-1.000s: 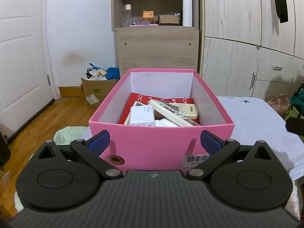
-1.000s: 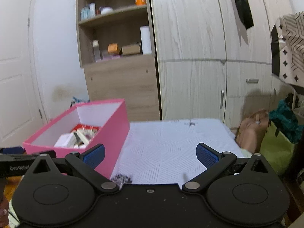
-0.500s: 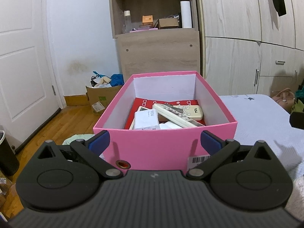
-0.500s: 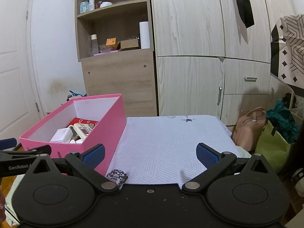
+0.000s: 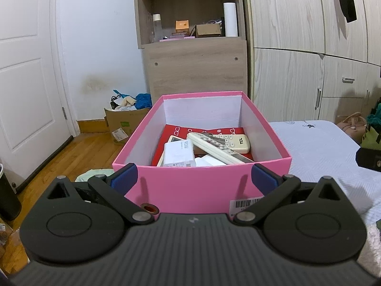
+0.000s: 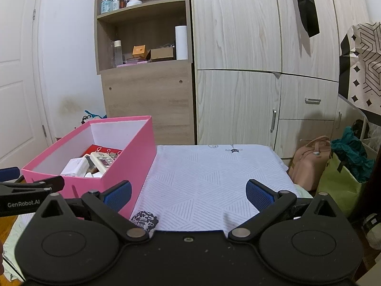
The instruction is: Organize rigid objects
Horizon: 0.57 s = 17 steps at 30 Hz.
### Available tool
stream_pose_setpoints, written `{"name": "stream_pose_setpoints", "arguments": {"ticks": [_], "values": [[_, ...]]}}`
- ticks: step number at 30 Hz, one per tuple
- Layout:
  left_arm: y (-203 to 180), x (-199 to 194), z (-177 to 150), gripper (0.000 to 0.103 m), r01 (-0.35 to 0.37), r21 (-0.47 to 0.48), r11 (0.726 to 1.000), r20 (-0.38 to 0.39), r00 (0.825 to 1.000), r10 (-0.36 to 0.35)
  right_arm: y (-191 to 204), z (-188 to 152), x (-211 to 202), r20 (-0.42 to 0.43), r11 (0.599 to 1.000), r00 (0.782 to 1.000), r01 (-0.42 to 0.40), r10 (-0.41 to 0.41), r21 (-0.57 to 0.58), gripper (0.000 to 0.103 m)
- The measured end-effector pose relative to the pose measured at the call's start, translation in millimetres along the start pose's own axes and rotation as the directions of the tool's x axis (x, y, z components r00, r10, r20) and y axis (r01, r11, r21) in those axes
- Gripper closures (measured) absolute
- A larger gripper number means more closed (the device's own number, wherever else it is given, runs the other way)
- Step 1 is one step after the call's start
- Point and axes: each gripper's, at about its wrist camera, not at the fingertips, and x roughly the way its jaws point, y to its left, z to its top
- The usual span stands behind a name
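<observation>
A pink box [image 5: 200, 186] stands on the white bedspread [image 6: 209, 181], straight ahead in the left wrist view. Inside lie a white TCL remote [image 5: 221, 140], a white charger block [image 5: 178, 153] and a red flat case [image 5: 171, 131]. My left gripper [image 5: 194, 178] is open, just short of the box's near wall, nothing between its fingers. The box [image 6: 133, 147] shows at left in the right wrist view. My right gripper [image 6: 188, 191] hangs open over the bedspread, empty. A small black-and-white patterned object [image 6: 144, 218] lies near its left finger.
A wooden shelf unit [image 5: 193, 47] with bottles and boxes and pale wardrobe doors [image 6: 262, 71] stand behind the bed. A cardboard box of clutter [image 5: 123, 124] sits on the wood floor by a white door [image 5: 23, 83]. A tan bag [image 6: 309, 162] and green bag [image 6: 340, 181] are at right.
Both grippers have drawn back and tilted up a little, so the box and bed sit lower in view. Both stay open and empty; the box contents have not moved.
</observation>
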Motion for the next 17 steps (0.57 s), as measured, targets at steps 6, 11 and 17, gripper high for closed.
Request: {"name": "stream_pose_setpoints", "arguments": {"ticks": [6,11,17], "values": [[0.1,-2.3,-1.6,0.0,-0.016,-0.007,1.0,0.027,1.0,0.016,1.2,-0.1,-0.6,0.0,1.0,1.0,0.004,-0.004,-0.004,0.0],[0.1,-1.0,-0.8,0.0,-0.005,-0.003,1.0,0.013,1.0,0.005,0.6,-0.4,1.0,-0.005,1.0,1.0,0.004,-0.004,-0.007,0.0],[1.0,0.8,-0.3,0.0,-0.001,-0.006,1.0,0.007,1.0,0.001,-0.1,-0.6,2.5,-0.011,1.0,1.0,0.005,-0.006,-0.009,0.0]]}}
